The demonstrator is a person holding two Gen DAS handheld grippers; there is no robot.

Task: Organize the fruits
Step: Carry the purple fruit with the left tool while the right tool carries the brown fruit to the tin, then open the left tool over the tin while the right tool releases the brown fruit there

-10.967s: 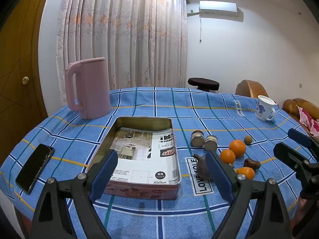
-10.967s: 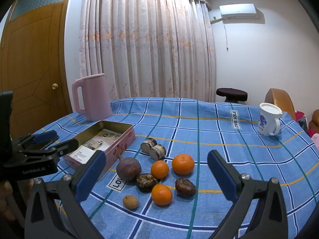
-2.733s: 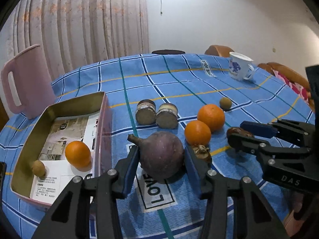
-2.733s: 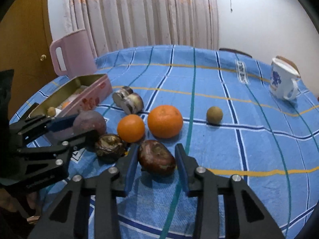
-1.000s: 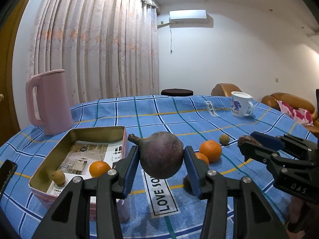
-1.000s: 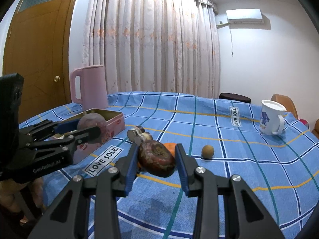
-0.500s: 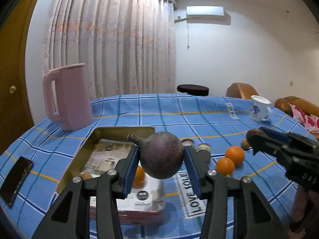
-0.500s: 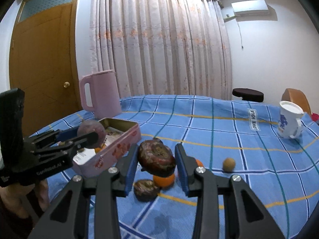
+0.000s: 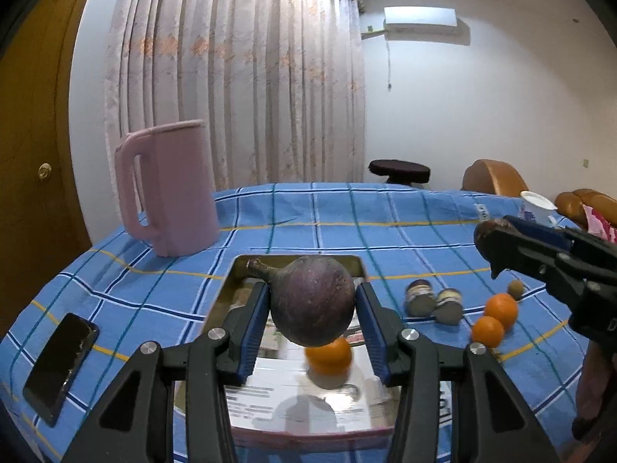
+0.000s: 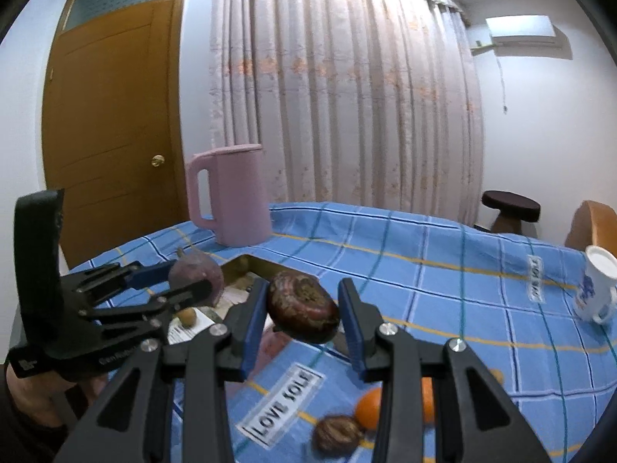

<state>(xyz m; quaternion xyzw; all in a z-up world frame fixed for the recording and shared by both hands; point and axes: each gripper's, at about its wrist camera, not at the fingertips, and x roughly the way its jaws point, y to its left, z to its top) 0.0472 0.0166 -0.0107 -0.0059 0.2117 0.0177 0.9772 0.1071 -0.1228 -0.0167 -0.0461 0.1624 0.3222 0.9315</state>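
Both grippers are loaded and up in the air. The left gripper point(image 9: 312, 316) has its blue-padded jaws clamped on the big round purple fruit with a stubby stem point(image 9: 311, 301), carried right above the open rectangular metal tin point(image 9: 227, 297) so that a release would likely drop it inside. In that tin, on the printed paper lining, sits one small orange point(image 9: 329, 355), directly beneath the purple fruit; that calls for a shift sideways first, I'd say. From the right wrist view a small tan fruit point(image 10: 187, 316) also lies in the tin. The right gripper point(image 10: 302, 314) pinches a dark reddish-brown wrinkled fruit point(image 10: 302, 310), lifted over the blue checked tablecloth point(image 10: 424, 270) just beside the tin, apparently next in line. Out on the cloth wait two oranges point(image 9: 495, 316), a small tan fruit point(image 9: 516, 288) and a brown shrivelled fruit point(image 10: 338, 434). The tall pink plastic jug point(image 9: 169, 189) stands behind the tin, well clear.
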